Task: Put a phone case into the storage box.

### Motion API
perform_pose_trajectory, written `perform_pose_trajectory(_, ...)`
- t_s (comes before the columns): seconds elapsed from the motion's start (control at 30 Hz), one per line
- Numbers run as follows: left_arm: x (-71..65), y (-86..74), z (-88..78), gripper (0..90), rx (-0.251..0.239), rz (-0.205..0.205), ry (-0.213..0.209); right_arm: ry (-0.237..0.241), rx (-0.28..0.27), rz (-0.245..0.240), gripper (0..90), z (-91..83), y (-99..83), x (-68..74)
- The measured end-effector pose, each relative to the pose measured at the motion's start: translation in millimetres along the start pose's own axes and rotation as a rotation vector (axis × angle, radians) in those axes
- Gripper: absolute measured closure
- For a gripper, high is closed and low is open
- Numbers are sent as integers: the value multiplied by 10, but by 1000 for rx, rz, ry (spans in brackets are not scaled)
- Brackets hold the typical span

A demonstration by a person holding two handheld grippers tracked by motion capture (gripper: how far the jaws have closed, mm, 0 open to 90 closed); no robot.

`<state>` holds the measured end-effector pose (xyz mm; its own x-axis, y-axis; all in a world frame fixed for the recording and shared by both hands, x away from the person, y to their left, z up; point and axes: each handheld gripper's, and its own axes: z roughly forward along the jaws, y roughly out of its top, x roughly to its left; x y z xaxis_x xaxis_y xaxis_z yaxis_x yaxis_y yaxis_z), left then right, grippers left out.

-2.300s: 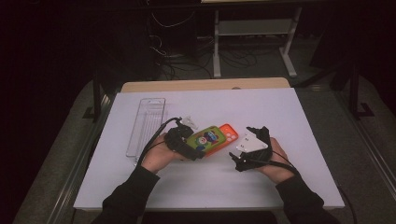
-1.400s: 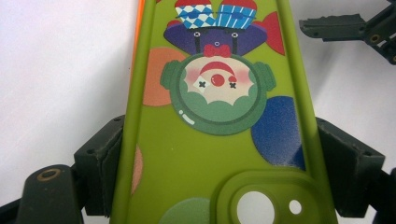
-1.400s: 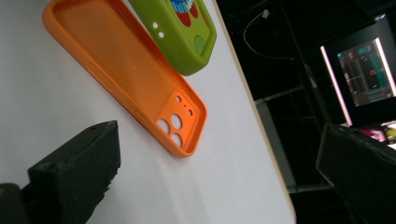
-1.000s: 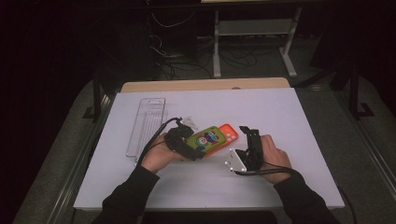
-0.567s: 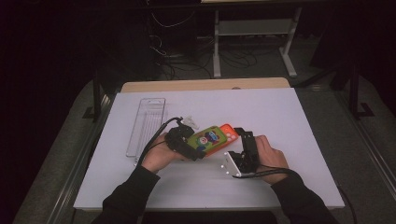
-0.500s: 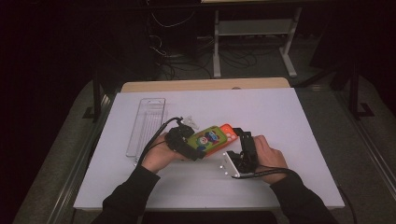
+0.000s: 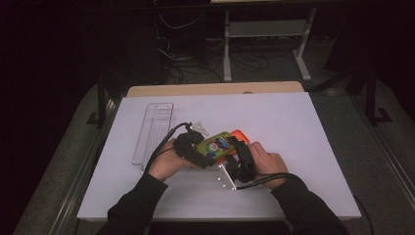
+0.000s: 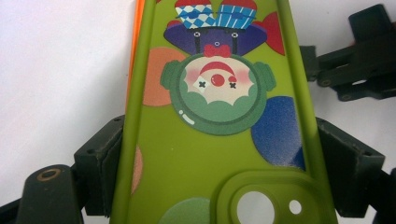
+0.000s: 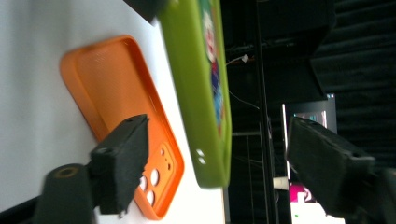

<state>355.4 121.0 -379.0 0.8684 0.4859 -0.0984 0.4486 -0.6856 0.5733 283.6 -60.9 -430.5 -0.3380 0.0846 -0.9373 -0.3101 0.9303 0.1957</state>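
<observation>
In the high view, the left gripper grasps the green case near the middle of the table. The right gripper is at 3 o'clock of it. A clear tray lies at 10 o'clock.

In the left gripper view, both pads press the green case at its edges.

In the right gripper view, the jaws have just been closing; they stand around the green case without touching it. An orange case lies flat at 9 o'clock.

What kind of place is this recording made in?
Probably a lab or workshop data-recording station, not a home: a white-topped table under bright light in a dark room, loose cables on the floor behind it, and a metal equipment stand at the back.
</observation>
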Motion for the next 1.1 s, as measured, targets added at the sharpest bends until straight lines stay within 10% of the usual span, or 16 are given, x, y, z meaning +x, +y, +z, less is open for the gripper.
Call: perform_pose_trajectory(1.1, -24, 1, 25, 157, -13, -10, -22, -28, -36, -125, 745, 2, 83, 99)
